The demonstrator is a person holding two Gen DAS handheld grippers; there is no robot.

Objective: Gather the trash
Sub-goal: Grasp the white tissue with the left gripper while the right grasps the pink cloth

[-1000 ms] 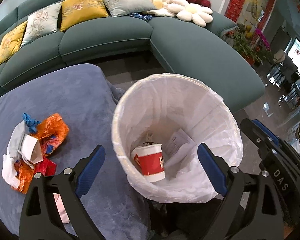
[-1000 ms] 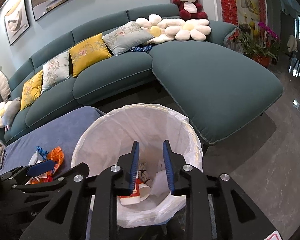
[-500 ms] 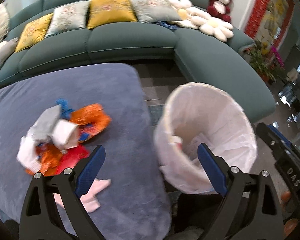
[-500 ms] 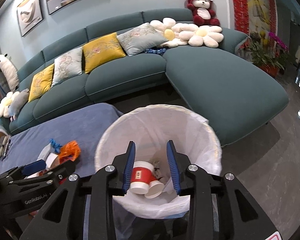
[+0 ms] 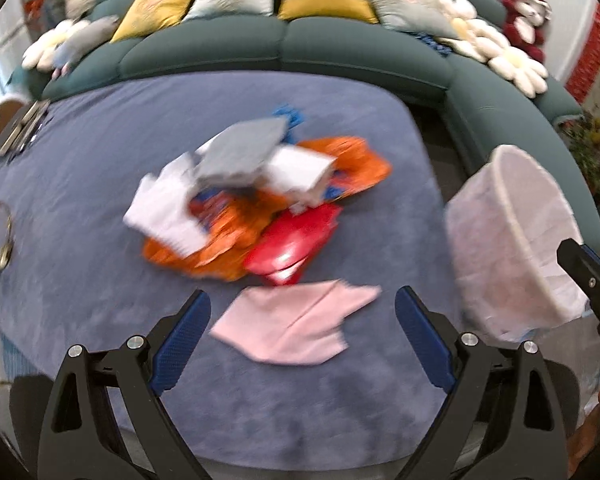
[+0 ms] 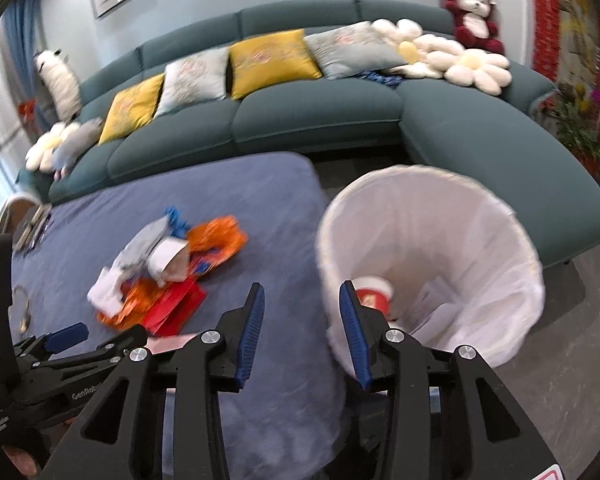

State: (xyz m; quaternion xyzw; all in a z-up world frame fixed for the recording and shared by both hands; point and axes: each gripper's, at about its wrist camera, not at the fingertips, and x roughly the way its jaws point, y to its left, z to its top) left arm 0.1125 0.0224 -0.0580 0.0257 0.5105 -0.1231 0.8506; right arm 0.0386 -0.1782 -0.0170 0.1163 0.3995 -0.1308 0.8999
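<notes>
A pile of trash lies on the blue-covered table (image 5: 80, 152): orange wrappers (image 5: 352, 168), a red packet (image 5: 296, 236), white and grey paper (image 5: 236, 156) and a flat pink paper (image 5: 292, 328). My left gripper (image 5: 300, 344) is open and empty just above the pink paper. The white-lined bin (image 6: 432, 256) stands right of the table and holds a red cup (image 6: 370, 294) and papers. My right gripper (image 6: 302, 324) is open and empty over the table edge beside the bin (image 5: 512, 240). The pile also shows in the right wrist view (image 6: 168, 268).
A teal sectional sofa (image 6: 320, 116) with yellow and grey cushions curves behind the table and bin. Headphones (image 5: 2, 236) and small items (image 5: 24, 128) lie on the table's left side. Potted plants (image 6: 580, 128) stand at the far right.
Both grippers swung left from over the bin toward the table. My left gripper now faces the trash pile. My right gripper's jaws have opened wider.
</notes>
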